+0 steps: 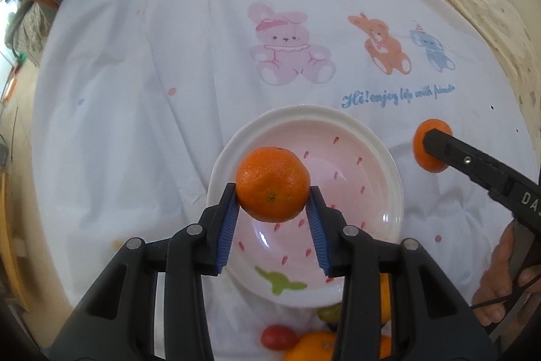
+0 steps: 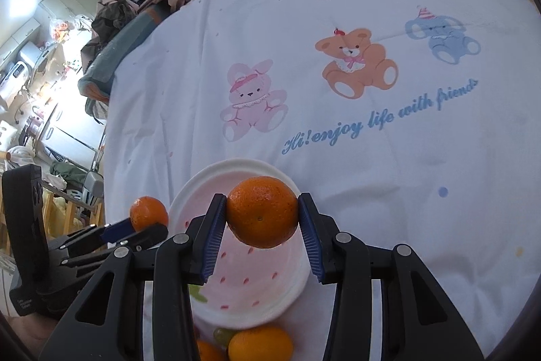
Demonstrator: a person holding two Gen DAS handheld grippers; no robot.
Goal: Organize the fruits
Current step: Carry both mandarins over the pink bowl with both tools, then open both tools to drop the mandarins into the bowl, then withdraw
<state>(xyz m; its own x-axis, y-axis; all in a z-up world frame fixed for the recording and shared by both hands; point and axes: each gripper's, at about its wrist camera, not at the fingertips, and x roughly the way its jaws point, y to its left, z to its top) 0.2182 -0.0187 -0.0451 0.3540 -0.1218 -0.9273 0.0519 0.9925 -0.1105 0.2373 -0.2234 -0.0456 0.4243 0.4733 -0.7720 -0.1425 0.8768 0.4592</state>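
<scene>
My left gripper [image 1: 273, 192] is shut on an orange mandarin [image 1: 272, 183] and holds it above the pink bowl [image 1: 382, 154] with a white rim. My right gripper [image 2: 262, 212] is shut on a second mandarin [image 2: 262, 211], also above the bowl [image 2: 203, 178]. In the left wrist view the right gripper [image 1: 431, 137] comes in from the right with its mandarin [image 1: 421, 144]. In the right wrist view the left gripper [image 2: 148, 225] shows at the left with its mandarin [image 2: 148, 212]. The bowl looks empty.
More fruit lies on the cloth just in front of the bowl: a red fruit [image 1: 278, 337], oranges [image 1: 311, 347] [image 2: 260, 344] and a green grape [image 2: 223, 335]. A white cloth [image 2: 405, 158] printed with cartoon animals covers the table. Piled clothes [image 2: 135, 19] lie at the far left edge.
</scene>
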